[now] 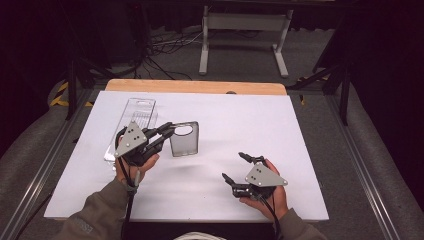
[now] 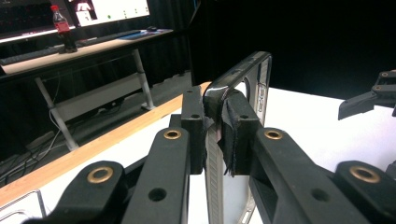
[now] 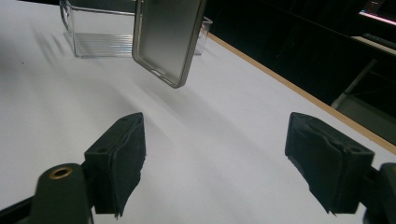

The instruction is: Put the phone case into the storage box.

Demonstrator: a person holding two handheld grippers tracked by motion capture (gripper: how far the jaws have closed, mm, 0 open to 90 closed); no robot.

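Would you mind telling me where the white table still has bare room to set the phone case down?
The far right of the white table, beyond the right gripper, is bare. So is the middle strip between that gripper and the phone case pinched in the left gripper. The far left is crowded by the clear plastic tray.

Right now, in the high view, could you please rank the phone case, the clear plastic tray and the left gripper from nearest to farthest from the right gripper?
Measured from the right gripper, at the table's near right:
1. Phone case, up and to its left, held in the left gripper's jaws.
2. Left gripper, just beyond the case, shut on its edge.
3. Clear plastic tray, farthest, at the table's far left.
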